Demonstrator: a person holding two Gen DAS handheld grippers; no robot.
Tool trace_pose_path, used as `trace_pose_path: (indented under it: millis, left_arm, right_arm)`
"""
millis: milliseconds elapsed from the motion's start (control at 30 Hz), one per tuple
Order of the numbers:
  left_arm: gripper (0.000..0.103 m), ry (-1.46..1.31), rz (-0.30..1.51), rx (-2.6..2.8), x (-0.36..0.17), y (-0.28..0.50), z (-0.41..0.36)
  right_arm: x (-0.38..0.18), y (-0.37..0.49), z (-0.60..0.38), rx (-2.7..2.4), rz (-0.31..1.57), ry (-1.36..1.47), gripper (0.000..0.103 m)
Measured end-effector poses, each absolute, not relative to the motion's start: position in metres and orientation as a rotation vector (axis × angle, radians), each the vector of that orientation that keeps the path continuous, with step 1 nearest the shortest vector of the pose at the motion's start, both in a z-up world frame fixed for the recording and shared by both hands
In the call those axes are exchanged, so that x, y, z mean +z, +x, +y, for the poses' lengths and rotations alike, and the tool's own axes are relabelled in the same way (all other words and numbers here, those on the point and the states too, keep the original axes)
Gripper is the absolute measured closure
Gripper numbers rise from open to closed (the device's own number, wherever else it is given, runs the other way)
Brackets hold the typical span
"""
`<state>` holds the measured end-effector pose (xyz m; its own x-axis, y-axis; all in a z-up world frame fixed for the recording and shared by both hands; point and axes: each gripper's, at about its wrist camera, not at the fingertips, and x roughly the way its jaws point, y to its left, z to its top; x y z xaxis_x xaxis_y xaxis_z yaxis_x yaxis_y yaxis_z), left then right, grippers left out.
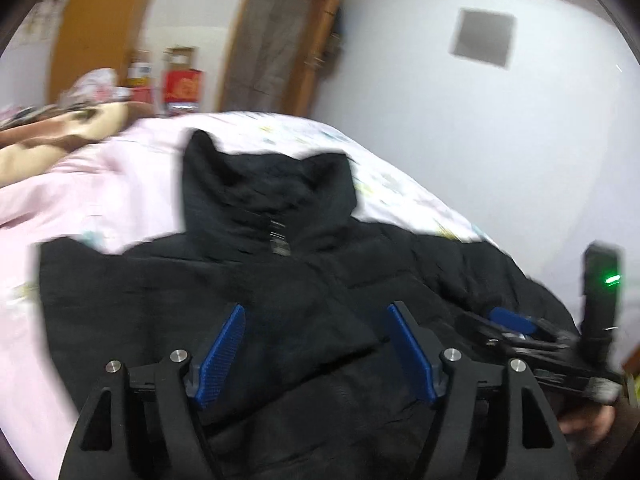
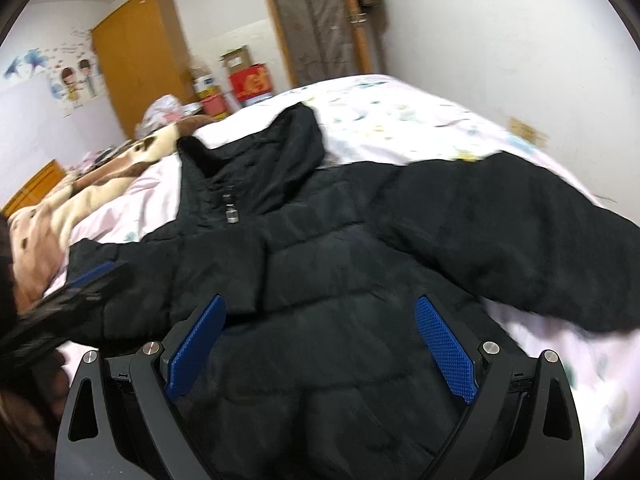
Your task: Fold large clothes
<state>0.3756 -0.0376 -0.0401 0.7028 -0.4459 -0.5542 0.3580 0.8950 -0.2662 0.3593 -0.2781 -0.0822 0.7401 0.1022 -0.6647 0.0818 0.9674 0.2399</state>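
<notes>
The blue ribbed pads (image 1: 224,356) of the left gripper (image 1: 316,354) are seen spread wide apart, with nothing pinched between them; only the front of the black puffer jacket (image 1: 304,320) is seen in the gap below. The pads (image 2: 448,348) of the right gripper (image 2: 320,350) are likewise held well apart over the jacket's quilted lower body, and no fabric is gripped.

The jacket is laid front-up on the bed (image 2: 400,120), which is covered by a pale pink and white printed sheet. Its zipper (image 2: 231,210) is closed up to the collar, and the hood (image 1: 264,184) is spread flat beyond the collar, away from both grippers. One sleeve (image 2: 500,232) is stretched out to the right of the jacket's body in the right wrist view, lying on the sheet. The other sleeve is seen at the jacket's left edge, partly folded in; its exact lie cannot be told through the blur.

In the left wrist view the right gripper (image 1: 516,322) is seen at the jacket's right side, with a green light on its body and part of a hand (image 1: 588,424) below it. In the right wrist view the left gripper (image 2: 88,280) is seen at the jacket's left side.

Beyond the jacket's hood, a brown and cream blanket (image 2: 80,200) is bunched on the bed. Farther past it, a wooden wardrobe (image 2: 140,56), a red box (image 2: 252,82) and a door (image 1: 276,40) are seen against the white walls.
</notes>
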Motion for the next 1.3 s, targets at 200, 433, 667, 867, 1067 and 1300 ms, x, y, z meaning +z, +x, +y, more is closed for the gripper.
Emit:
trace_pose_path:
  millis: [200, 433, 667, 867, 1067, 1300]
  left_arm:
    - [0.023, -0.196, 0.62, -0.165, -0.032, 0.361, 0.047]
    - [0.023, -0.279, 0.75, -0.066, -0.066, 0.39, 0.082]
    - [0.023, -0.245, 0.79, -0.058, -0.082, 0.405, 0.068]
    - [0.023, -0.204, 0.77, -0.057, -0.077, 0.415, 0.056]
    - [0.023, -0.121, 0.855, -0.04, -0.096, 0.453, 0.035]
    - [0.023, -0.052, 0.913, 0.004, -0.12, 0.481, 0.021]
  right_arm:
    - [-0.114, 0.42, -0.249, 0.143, 0.84, 0.322, 0.012]
    - [-0.137, 0.451, -0.223, 0.103, 0.927, 0.291, 0.045]
    - [-0.134, 0.447, -0.227, 0.117, 0.929, 0.33, 0.101]
    - [-0.097, 0.421, -0.25, 0.061, 0.793, 0.351, 0.102]
    - [-0.082, 0.412, -0.266, -0.05, 0.731, 0.279, 0.102]
    - [-0.112, 0.419, -0.275, -0.128, 0.824, 0.233, 0.102]
